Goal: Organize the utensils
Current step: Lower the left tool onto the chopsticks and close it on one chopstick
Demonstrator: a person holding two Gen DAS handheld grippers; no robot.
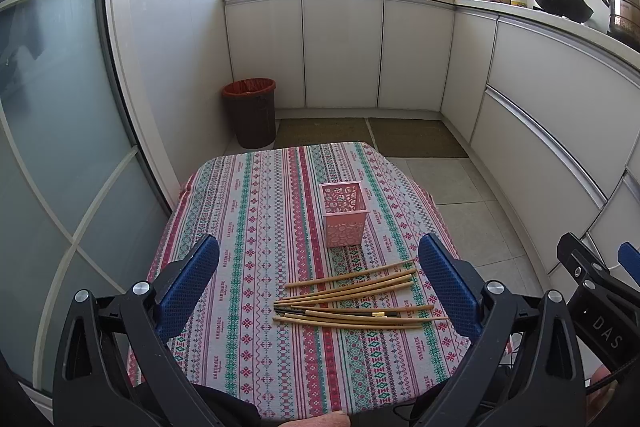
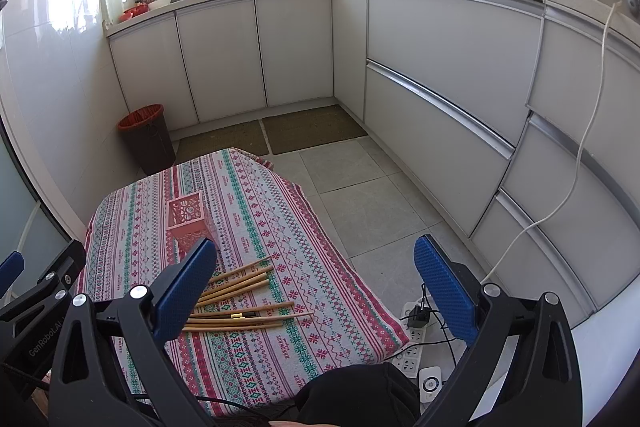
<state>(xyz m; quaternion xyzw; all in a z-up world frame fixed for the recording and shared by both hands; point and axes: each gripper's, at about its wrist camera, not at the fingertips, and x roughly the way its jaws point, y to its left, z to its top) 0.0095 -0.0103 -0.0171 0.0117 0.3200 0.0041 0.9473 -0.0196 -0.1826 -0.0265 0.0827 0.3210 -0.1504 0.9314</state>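
Several bamboo chopsticks (image 1: 356, 301) lie in a loose pile on the patterned tablecloth (image 1: 248, 227), one dark with a gold band. A pink perforated square holder (image 1: 344, 215) stands upright and empty just beyond them. My left gripper (image 1: 320, 251) is open and empty, held above the near side of the pile. My right gripper (image 2: 316, 255) is open and empty, over the table's right edge; the chopsticks (image 2: 240, 299) lie by its left finger (image 2: 184, 287) and the holder (image 2: 188, 223) stands beyond it.
A brown bin with a red liner (image 1: 252, 115) stands on the floor beyond the table. White cabinets (image 2: 440, 99) run along the back and right. A power strip with cables (image 2: 416, 331) lies on the floor to the table's right.
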